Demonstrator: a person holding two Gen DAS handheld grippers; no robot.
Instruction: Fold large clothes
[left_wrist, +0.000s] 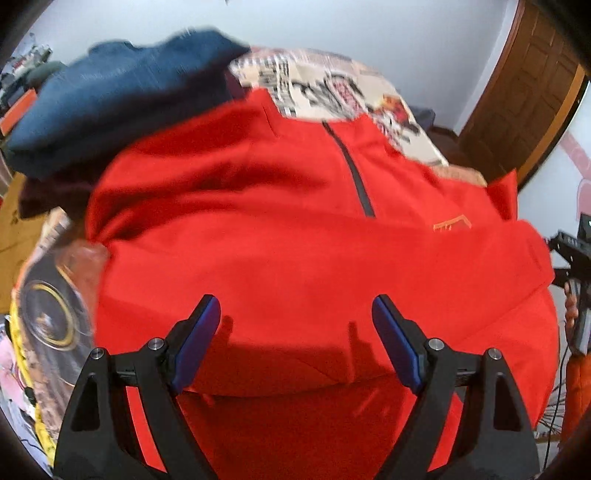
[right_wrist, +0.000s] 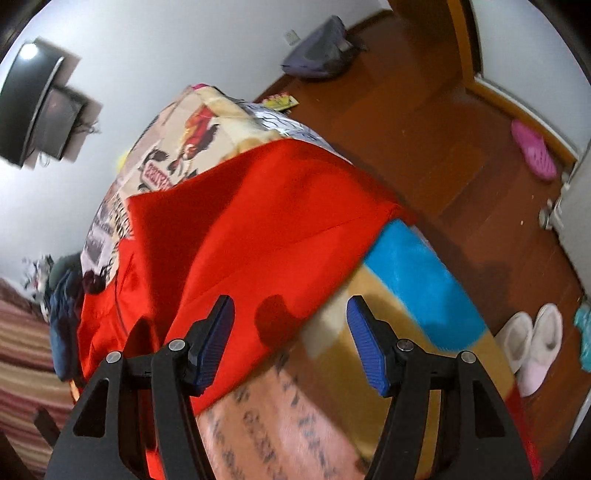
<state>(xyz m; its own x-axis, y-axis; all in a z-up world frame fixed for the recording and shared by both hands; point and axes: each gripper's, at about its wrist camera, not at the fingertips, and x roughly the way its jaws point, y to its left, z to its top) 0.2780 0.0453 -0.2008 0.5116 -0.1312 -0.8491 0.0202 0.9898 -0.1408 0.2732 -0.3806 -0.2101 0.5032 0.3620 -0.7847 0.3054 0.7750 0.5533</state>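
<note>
A: Left claw jaws wide apart, nothing between them, hanging over the red zip-neck pullover's hem. Pullover spread front-up on the bed's printed blanket, zipper running toward 12 o'clock.

B: Right claw?

A: Jaws apart, empty, over the pullover's edge where red meets blanket, bed edge at 3 o'clock.

B: Far stuff?

A: Folded navy garment at 10 o'clock, touching or overlapping the pullover's shoulder; can't tell which. White slippers on the floor.

B: Risks?

A: Likely pinching blanket along with fabric. A fold could drag the navy garment. The side near the bed edge might slide off.
</note>
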